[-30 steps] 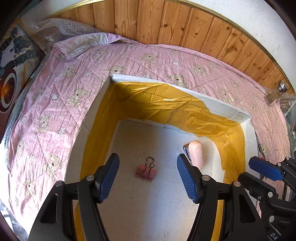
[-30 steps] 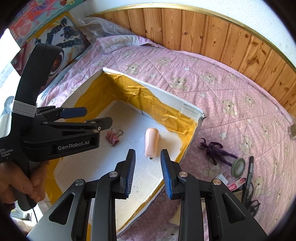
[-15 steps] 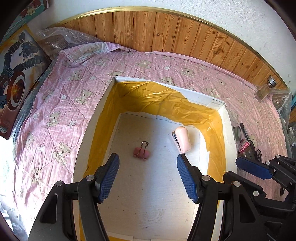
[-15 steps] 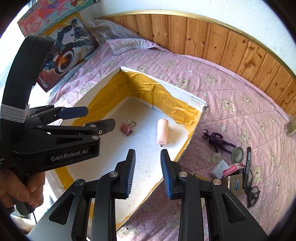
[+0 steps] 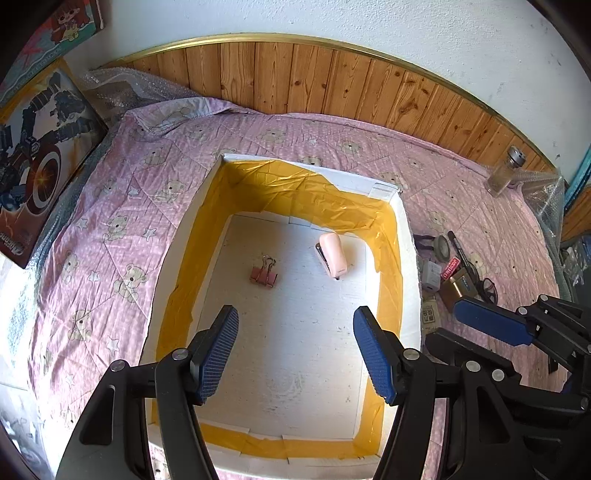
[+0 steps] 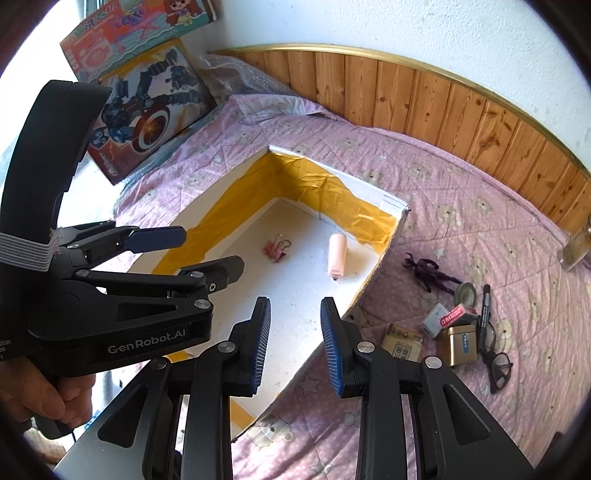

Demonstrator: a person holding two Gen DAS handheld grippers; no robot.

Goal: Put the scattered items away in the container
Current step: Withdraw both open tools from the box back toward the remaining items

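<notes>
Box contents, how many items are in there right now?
2. A pink binder clip lies on the box floor, left of centre; a pink stapler lies to its right, near the far wall. None seem hidden.

Left tongs (image 5: 295, 350) gape wide; right tongs (image 6: 295, 343) part-open, both empty.

My left gripper (image 5: 295, 349) and right gripper (image 6: 295, 343) are matt black plastic with ribbed blue pads (image 5: 218, 354) and small shiny metal rivets. The box (image 5: 410, 266) below them looks like white foam or card, its floor rough and speckled, its inner walls lined with glossy, wrinkled yellow tape (image 5: 306, 199). The binder clip (image 5: 263, 275) is pink painted metal with wire handles; the stapler (image 5: 332, 253) is smooth pale pink plastic. The quilt (image 5: 122, 221) is soft, stitched pink cloth. Behind it runs varnished knotty wood panelling (image 5: 332, 85) under a rough plastered wall (image 5: 332, 22). The tin (image 6: 460, 343) shines like brassy metal.
</notes>
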